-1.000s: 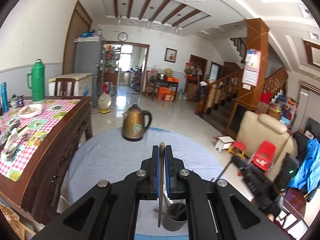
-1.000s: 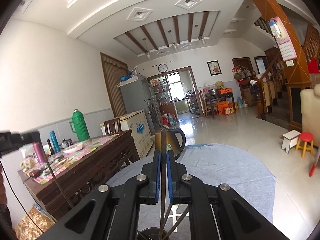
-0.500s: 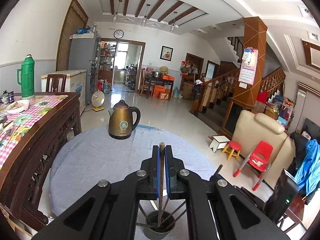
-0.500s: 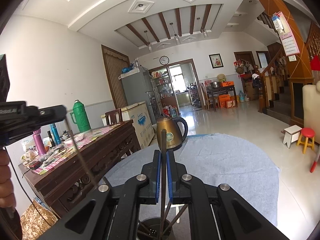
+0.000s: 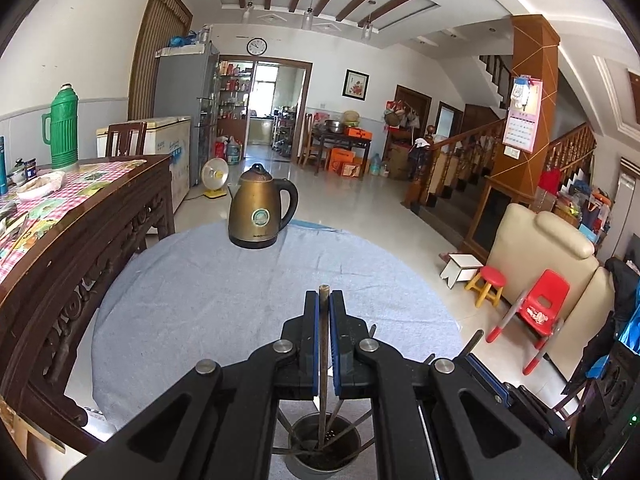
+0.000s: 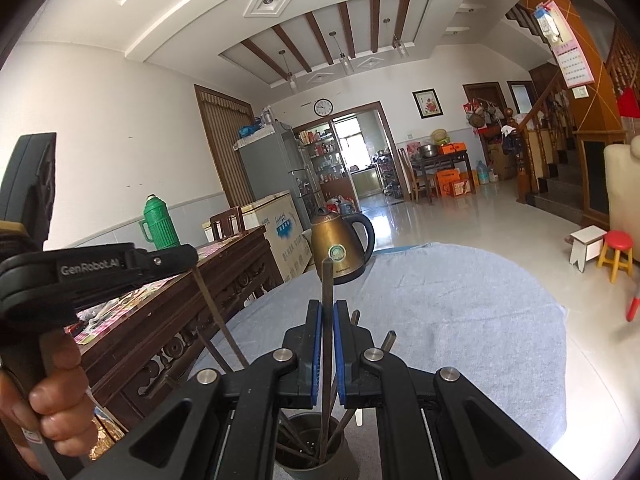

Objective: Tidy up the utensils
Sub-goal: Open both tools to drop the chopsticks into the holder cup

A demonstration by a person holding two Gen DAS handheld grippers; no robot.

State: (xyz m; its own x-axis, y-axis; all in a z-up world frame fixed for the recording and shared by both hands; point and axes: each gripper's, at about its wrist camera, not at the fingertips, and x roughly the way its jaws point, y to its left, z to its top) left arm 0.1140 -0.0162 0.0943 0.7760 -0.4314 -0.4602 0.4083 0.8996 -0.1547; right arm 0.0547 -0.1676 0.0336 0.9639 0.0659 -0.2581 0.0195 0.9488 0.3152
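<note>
"GenRobot.AI" is printed in pale letters on the left gripper [image 6: 192, 258], seen from the right wrist camera, with a hand [image 6: 56, 408] around its grip. Since a second ago both grippers have sunk toward the metal utensil holder [image 5: 324, 450], which now sits directly beneath them on the round table's blue-grey cloth [image 5: 192, 304]. The left gripper's jaws are pressed closed on a thin upright chopstick [image 5: 323, 344]; the right gripper [image 6: 329, 344] clamps another chopstick [image 6: 327, 300], both lower ends inside the holder. A bronze kettle [image 5: 260, 216] stands farther back, a carved wooden sideboard [image 5: 80, 248] left
</note>
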